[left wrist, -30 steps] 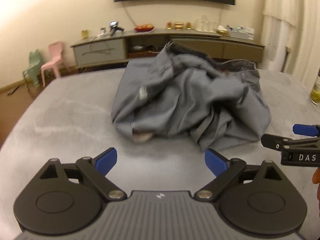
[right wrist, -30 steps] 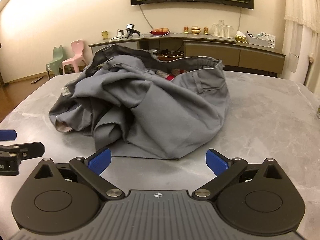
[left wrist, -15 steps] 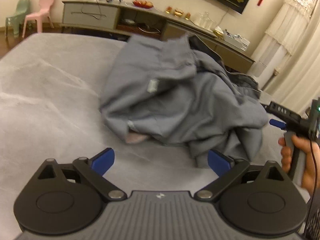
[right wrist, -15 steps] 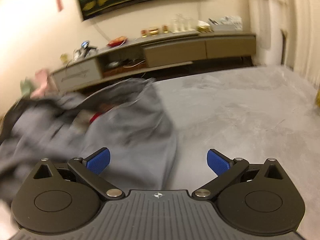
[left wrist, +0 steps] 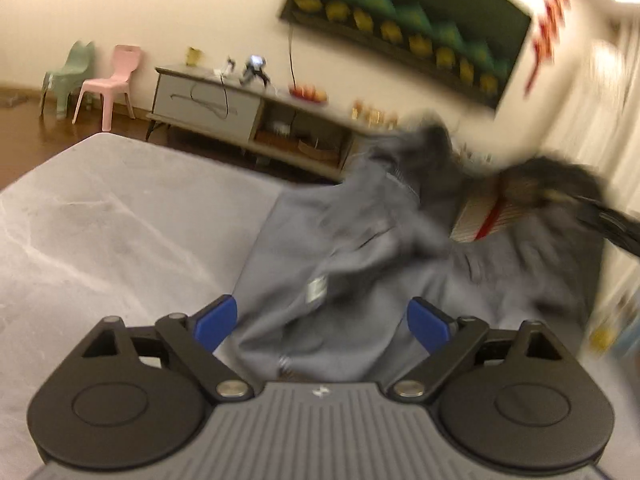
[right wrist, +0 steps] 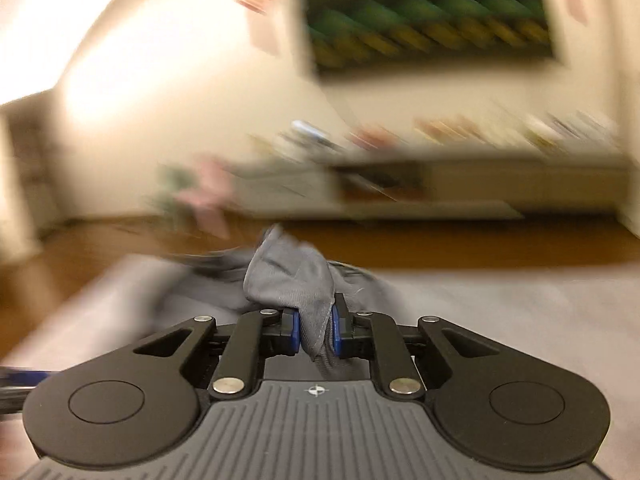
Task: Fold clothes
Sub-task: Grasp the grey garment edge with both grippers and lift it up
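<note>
Since the earlier frames the right gripper (right wrist: 314,330) has gone from wide apart to nearly together: its fingers (right wrist: 294,330) have just been closing, and a bunched fold of the grey garment (right wrist: 290,280) is now clamped between the blue pads. That part of the cloth stands up off the desk (right wrist: 500,320), so the heap has lost its compact shape. In the left view the garment (left wrist: 360,272) is stretched and raised on its right side, with a striped lining and red strip showing near the top; the picture is blurred, so finer detail is unclear. The left gripper (left wrist: 322,320) has come close to the garment, its fingers (left wrist: 216,320) wide apart with cloth lying between them but not pinched. I judge the task barely begun: one edge is secured, and a second grip seems needed to spread the garment flat.
</note>
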Demonstrator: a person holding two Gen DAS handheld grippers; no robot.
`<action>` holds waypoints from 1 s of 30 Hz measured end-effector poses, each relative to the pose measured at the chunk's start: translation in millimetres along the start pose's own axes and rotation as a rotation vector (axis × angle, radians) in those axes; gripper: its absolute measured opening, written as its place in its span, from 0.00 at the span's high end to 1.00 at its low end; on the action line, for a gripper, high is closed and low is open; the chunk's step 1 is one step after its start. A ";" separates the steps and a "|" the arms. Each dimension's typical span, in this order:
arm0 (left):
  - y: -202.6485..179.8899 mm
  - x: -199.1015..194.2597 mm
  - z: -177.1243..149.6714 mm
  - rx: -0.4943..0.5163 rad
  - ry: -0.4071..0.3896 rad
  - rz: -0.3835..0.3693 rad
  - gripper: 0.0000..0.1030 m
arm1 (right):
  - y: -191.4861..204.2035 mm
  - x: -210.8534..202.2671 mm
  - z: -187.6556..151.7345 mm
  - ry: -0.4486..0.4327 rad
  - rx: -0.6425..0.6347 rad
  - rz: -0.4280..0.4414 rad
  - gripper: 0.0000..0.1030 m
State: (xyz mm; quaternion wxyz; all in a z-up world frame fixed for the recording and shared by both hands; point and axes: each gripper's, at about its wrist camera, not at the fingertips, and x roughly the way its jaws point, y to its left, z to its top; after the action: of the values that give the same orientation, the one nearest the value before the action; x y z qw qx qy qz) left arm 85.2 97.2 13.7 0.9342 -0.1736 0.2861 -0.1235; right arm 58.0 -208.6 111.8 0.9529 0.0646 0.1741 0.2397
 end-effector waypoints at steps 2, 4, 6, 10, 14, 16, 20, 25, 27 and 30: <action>7.8 -10.5 5.9 -0.070 -0.022 -0.081 0.01 | 54.6 -33.2 -12.3 0.008 -0.081 0.105 0.86; 11.9 -13.4 6.0 -0.133 -0.002 -0.175 0.00 | 85.8 -35.8 -42.6 0.084 -0.109 0.107 0.86; 11.5 -11.4 0.5 -0.191 0.053 -0.270 0.00 | 101.5 -15.1 -74.5 0.192 -0.144 0.072 0.86; 9.9 -5.1 -7.8 -0.218 0.107 -0.354 0.00 | 125.5 12.4 -105.2 0.274 -0.224 0.037 0.85; 8.8 4.8 -13.8 -0.208 0.132 -0.390 0.00 | 135.9 24.2 -118.0 0.305 -0.279 0.024 0.85; 6.7 13.5 -16.5 -0.184 0.141 -0.366 0.00 | 133.7 26.1 -116.5 0.308 -0.258 0.065 0.85; 2.3 27.9 -16.7 -0.097 0.107 -0.289 0.95 | 135.0 20.5 -110.5 0.289 -0.189 0.232 0.85; 60.5 -54.4 41.7 -0.181 -0.306 -0.185 0.97 | 110.8 13.9 -102.3 0.251 -0.088 0.330 0.48; 103.2 -65.9 52.3 -0.258 -0.313 -0.097 0.97 | 77.1 -0.3 -86.9 0.161 0.045 0.323 0.23; 133.8 -41.6 46.3 -0.334 -0.162 -0.034 0.96 | 30.1 -1.3 -79.0 0.106 0.209 0.198 0.13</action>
State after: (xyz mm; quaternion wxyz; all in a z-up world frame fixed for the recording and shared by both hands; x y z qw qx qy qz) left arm 96.0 244.3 17.2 0.9101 -0.3404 0.2237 -0.0755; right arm 15.2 -179.7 44.9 0.9021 0.1677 0.2411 0.3161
